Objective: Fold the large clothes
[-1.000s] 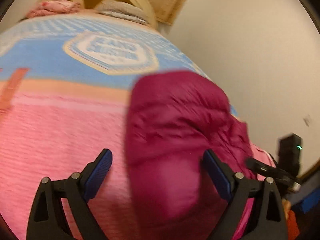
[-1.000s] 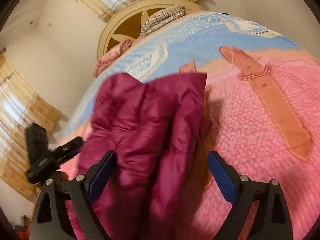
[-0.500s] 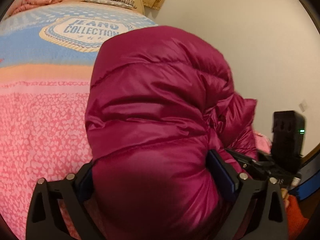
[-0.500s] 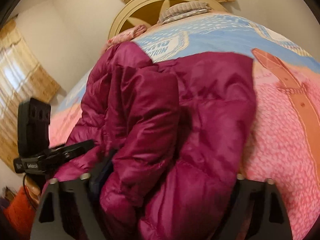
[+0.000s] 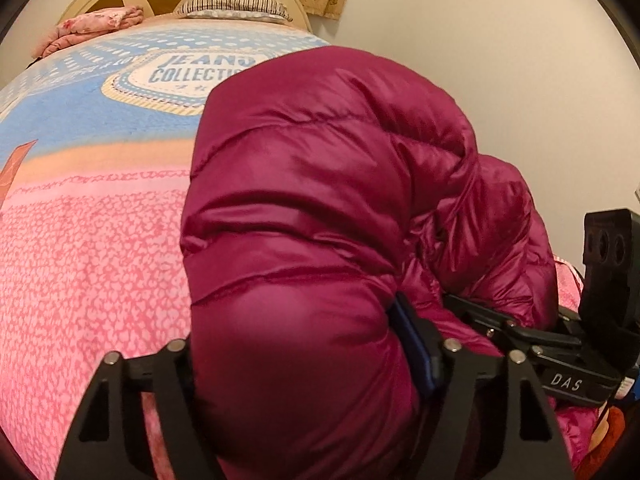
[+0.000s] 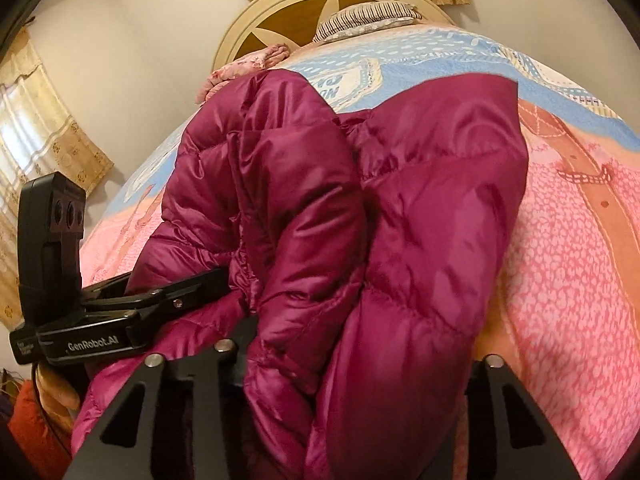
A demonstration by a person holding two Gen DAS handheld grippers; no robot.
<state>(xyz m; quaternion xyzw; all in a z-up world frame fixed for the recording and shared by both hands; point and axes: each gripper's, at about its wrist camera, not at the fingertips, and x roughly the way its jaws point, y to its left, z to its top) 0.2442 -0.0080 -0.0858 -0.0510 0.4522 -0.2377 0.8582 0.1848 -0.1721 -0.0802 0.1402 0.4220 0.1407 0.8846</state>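
Since a second ago the magenta puffer jacket (image 5: 320, 240) has swelled from a small bundle between open fingers to a mass filling both views, and both grippers now bite into it. Nearest, the left gripper (image 5: 304, 360) is clamped on a quilted fold — only its right blue pad shows, pressed into the fabric. The right gripper (image 6: 356, 364) likewise grips a bunched fold, its pads buried in cloth. Each gripper sits just beside the other: the right one appears at the left view's right edge, the left one at the right view's left edge. Beyond the jacket, the pink-and-blue bedspread (image 5: 88, 264) lies open to the left gripper's left and the right gripper's right — wide flat room. Farther off, a striped pillow (image 5: 232, 2) rests against the cream headboard (image 6: 288, 4).
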